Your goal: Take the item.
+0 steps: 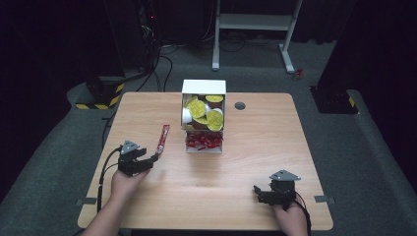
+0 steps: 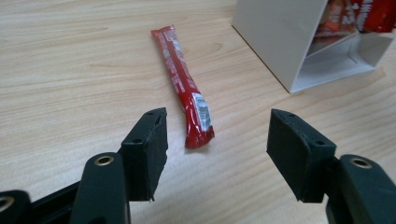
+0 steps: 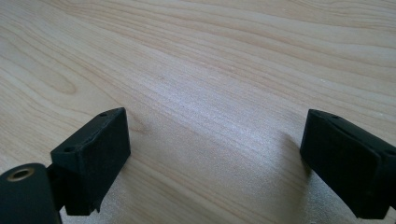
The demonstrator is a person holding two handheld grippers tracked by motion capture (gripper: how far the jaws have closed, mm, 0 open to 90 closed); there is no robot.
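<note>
Ahead of the gaping left gripper point(image 2: 217, 151) lies a flat sachet point(image 2: 183, 88); pinching flush risks slipping. Right gripper point(image 3: 215, 161) gapes empty.

A red sachet point(image 2: 184, 95) with white lettering and a barcode patch is seen on the pale, wood-grained counter point(image 2: 70, 70). A white box point(image 1: 203, 87) is shown packed with yellow-lidded cups point(image 1: 198, 109) above red packets point(image 1: 203, 142). Black tongs point(image 2: 217, 137) and black-and-yellow hazard stripes point(image 1: 101, 105) are also pictured.

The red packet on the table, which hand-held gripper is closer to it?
Left. The left hand-held gripper sits open just short of the red packet. The right hand-held gripper is far off over bare table.
</note>
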